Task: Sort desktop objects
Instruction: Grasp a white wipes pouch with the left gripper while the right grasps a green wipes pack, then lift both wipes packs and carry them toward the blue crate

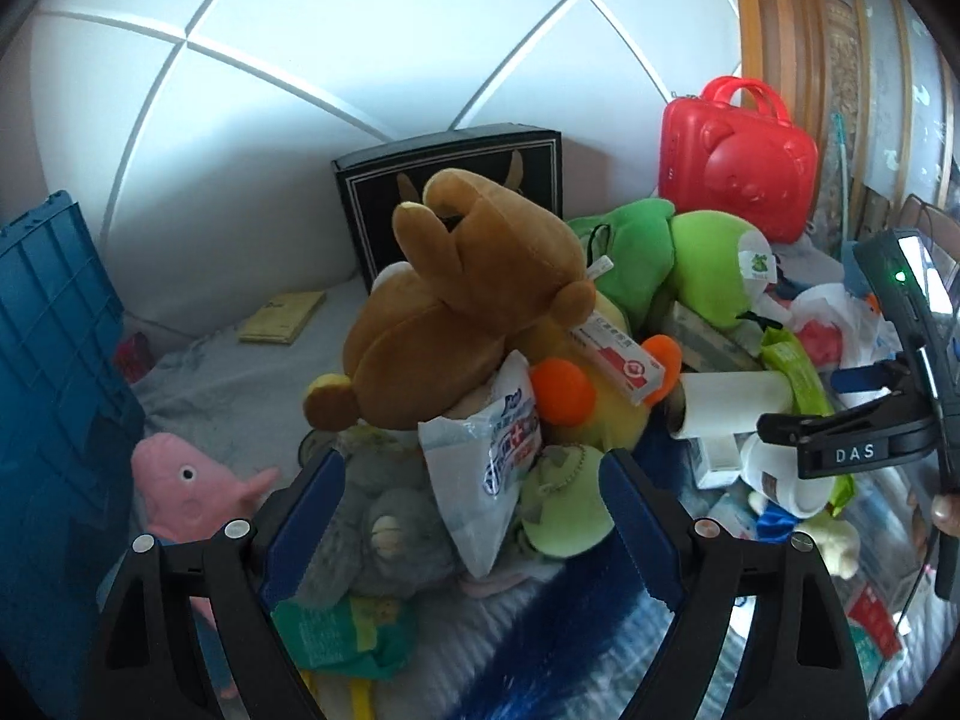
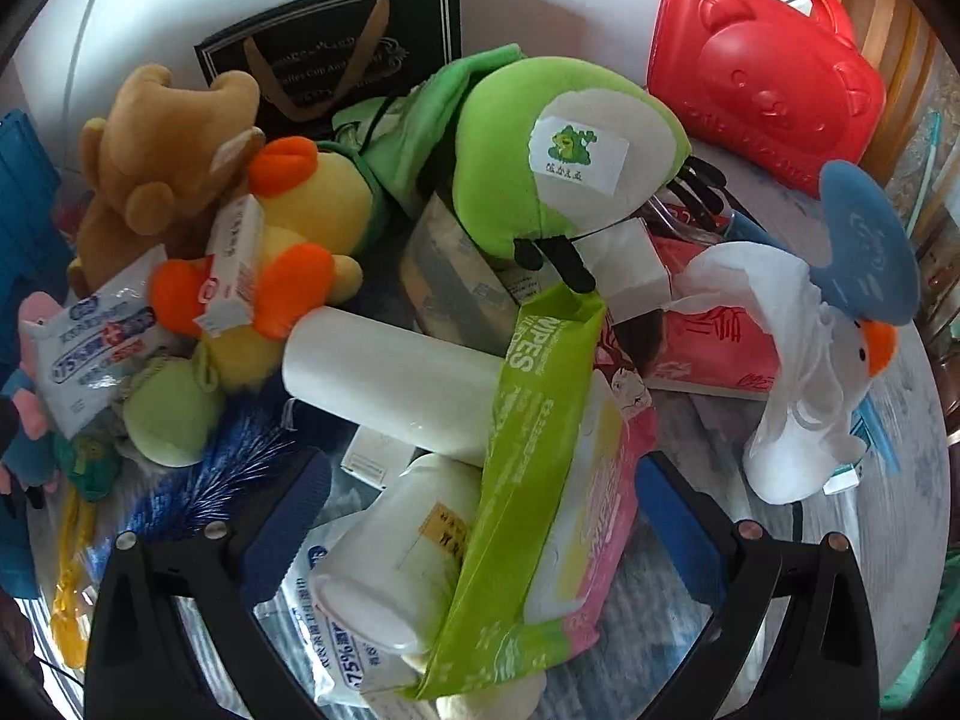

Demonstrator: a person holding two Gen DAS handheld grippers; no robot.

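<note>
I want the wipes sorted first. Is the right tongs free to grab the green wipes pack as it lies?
Probably yes: the green wipes pack lies on top of the pile, between the open right tongs, nothing covering it.

Wall [image 1: 336,30]: white panels divided by pale raised strips crossing diagonally, evenly lit by soft daylight, with shadow gathering low behind the pile. Right side: a warm wooden frame [image 1: 774,30] of ribbed vertical mouldings, and beyond it a patterned, greyish curtain or pane [image 1: 900,78], too blurred to tell which. Surface: a table [image 1: 198,372] under a rumpled pale grey cloth, running back to meet the wall; the same cloth [image 2: 900,450] shows a faint mottled print in the right wrist view.
</note>
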